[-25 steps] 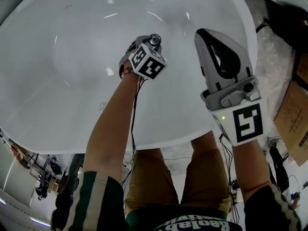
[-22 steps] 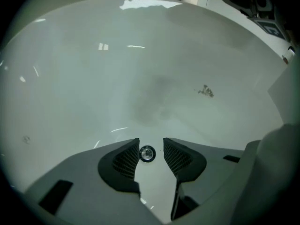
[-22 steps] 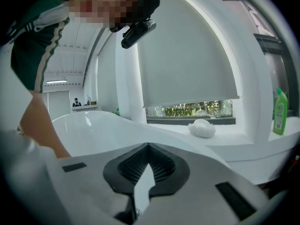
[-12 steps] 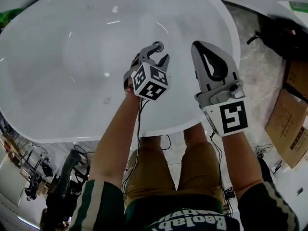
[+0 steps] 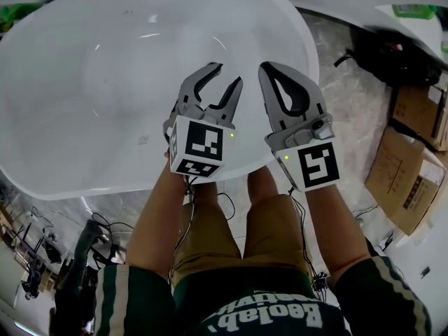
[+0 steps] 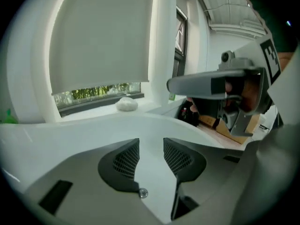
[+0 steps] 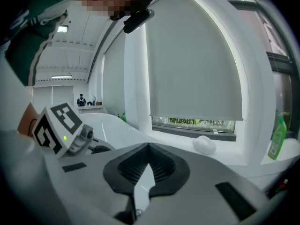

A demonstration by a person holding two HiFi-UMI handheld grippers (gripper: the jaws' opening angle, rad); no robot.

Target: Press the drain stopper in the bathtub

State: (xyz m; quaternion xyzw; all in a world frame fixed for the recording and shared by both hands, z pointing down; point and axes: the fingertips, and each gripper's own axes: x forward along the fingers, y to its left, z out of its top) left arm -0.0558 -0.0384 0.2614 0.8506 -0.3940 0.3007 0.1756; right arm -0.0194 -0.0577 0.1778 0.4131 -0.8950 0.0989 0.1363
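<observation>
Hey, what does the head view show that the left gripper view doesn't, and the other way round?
Only the head view: the bathtub basin, the person's arms and shorts. Only the left gripper view: a window blind, greenery below it, a white lump on the sill. Both: the left tongs open and empty, the right tongs beside them, the bathtub's rim, cardboard boxes.

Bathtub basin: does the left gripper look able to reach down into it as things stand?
Probably yes. The left gripper hangs over the open bathtub, jaws apart and empty, with no thing seen beneath it; the right gripper is beside it, shut, not crossing its path.
</observation>
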